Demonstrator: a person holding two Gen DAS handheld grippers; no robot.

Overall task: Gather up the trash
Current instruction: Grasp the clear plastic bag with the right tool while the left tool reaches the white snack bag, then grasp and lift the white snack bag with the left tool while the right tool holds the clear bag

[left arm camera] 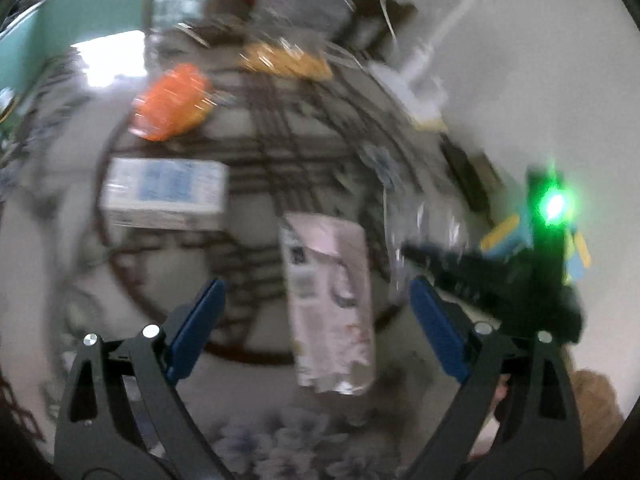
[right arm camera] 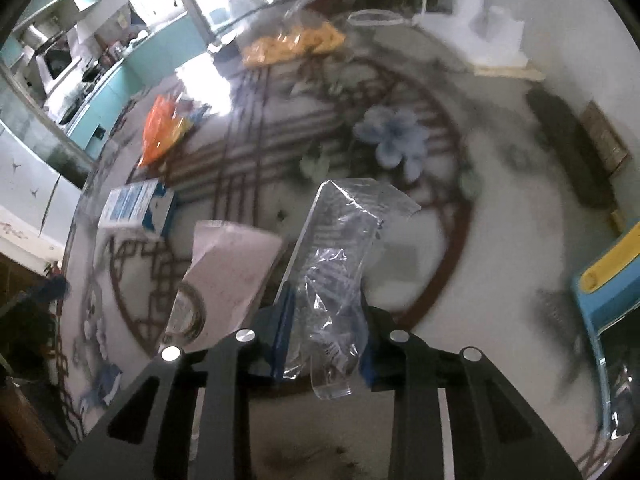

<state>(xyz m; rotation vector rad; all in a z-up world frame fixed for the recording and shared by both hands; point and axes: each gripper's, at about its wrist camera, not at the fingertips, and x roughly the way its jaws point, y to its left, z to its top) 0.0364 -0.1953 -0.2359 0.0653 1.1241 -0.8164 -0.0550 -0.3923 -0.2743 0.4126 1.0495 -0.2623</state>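
Observation:
My right gripper (right arm camera: 326, 336) is shut on a crumpled clear plastic wrapper (right arm camera: 340, 248), which stands up between its blue pads above the round patterned table (right arm camera: 500, 240). A pale pink packet (right arm camera: 232, 272) lies just to its left. In the blurred left wrist view my left gripper (left arm camera: 318, 320) is open with nothing between its pads. The pink packet (left arm camera: 332, 300) lies on the table just ahead of them. To its right the clear wrapper (left arm camera: 424, 236) hangs from the right gripper (left arm camera: 412, 250), whose black frame carries a green light.
Other litter on the table: a white and blue carton (right arm camera: 136, 208), an orange wrapper (right arm camera: 160, 132) and a yellow wrapper (right arm camera: 292, 44) farther back. A blue bin with a yellow handle (right arm camera: 608, 280) stands at the right edge. A dark flat object (right arm camera: 568, 148) lies near the wall.

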